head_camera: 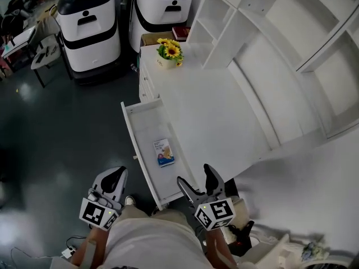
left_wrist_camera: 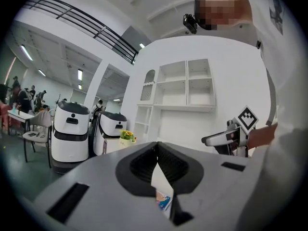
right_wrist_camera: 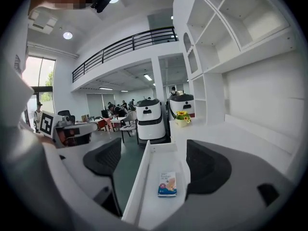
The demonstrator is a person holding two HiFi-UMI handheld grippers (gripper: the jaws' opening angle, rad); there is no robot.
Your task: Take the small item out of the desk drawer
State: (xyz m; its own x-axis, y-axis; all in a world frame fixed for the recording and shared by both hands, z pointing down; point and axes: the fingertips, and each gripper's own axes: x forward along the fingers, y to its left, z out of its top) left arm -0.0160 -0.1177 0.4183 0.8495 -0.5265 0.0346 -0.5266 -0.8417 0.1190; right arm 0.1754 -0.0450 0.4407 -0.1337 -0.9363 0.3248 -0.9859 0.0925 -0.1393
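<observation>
- The left gripper is held at the lower left of the head view, over the dark floor and to the left of the open drawer. Its fingers are drawn together with the tips touching, and nothing is judged to be held. In its own view a sliver of white with blue and orange print shows through the slit lower down. This is probably the drawer's contents seen beyond.
- The small packet lies flat on the white drawer floor, left of centre in the head view, clear of the drawer walls and with nothing beside it.
- The packet is judged to be thin, light and somewhat soft, with a printed face that may be slick. It could slide along the floor or crumple if squeezed hard.
- Because it lies flat, a hold across its narrow width at the two long edges is suggested. One edge may need tipping up first, and only a gentle pinch is called for.
- The right gripper is held at the lower middle, above the near end of the drawer. Its fingers are spread wide and empty. In its own view the packet is framed between them but not touched.
- The tabletop fills the right of the head view.
</observation>
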